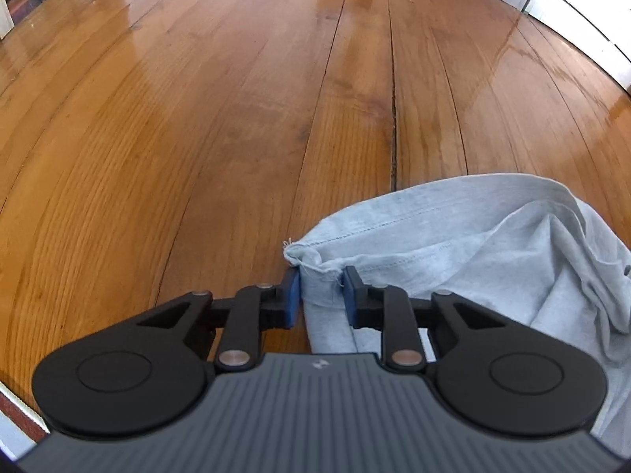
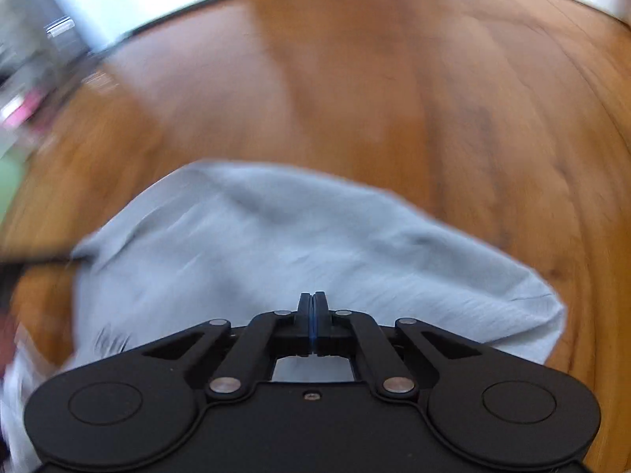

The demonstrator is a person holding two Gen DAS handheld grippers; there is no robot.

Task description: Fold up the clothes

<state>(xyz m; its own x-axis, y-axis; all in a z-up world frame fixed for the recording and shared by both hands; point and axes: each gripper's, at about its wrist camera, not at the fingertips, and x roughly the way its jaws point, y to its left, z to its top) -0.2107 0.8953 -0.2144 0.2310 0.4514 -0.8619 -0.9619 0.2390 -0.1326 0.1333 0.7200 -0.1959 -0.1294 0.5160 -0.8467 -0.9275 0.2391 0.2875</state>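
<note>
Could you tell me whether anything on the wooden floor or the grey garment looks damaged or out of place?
A dark open gap runs between two boards of the wooden floor. The grey garment lies bunched, with a frayed thread at its hem corner.

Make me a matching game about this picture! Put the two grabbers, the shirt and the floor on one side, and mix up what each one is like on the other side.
Things:
1. left gripper
2. right gripper
3. grey garment
4. wooden floor

What each is like:
A. brown, shiny planks
B. fingers pressed together
C. fingers apart, with a hemmed corner of cloth between them
D. light grey, crumpled, lying on the wood

Right pairs: 1-C, 2-B, 3-D, 4-A

The right wrist view is blurry, so I cannot tell if the shut fingers pinch any cloth.
</note>
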